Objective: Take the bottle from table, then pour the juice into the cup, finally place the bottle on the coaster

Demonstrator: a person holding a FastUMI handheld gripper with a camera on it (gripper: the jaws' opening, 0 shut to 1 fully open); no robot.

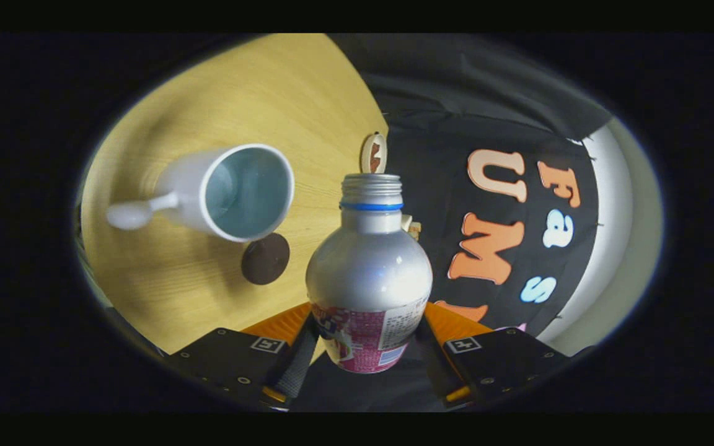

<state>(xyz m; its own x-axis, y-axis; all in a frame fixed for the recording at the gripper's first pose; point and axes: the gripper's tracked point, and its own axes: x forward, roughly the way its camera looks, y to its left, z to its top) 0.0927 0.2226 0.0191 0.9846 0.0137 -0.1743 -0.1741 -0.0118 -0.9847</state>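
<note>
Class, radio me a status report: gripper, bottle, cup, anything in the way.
Gripper shut on bottle, uncapped. Cup on table, apart from bottle. Coaster bare beside cup. Path clear.

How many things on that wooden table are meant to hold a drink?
2. A silver bottle, cap off, is clamped between the gripper fingers. A white cup stands on the table beyond them, beside a dark round coaster.

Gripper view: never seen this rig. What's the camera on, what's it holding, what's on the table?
The camera rides on a hand-held two-finger tool and looks forward along its fingers, the black and orange parts at the bottom. Both fingers press on a silver bottle, cap off, its label down near the fingers. Beyond it is a wooden table with a white cup and, near the cup, a dark round coaster. The table looks tilted, so the tool is probably tipped.
</note>
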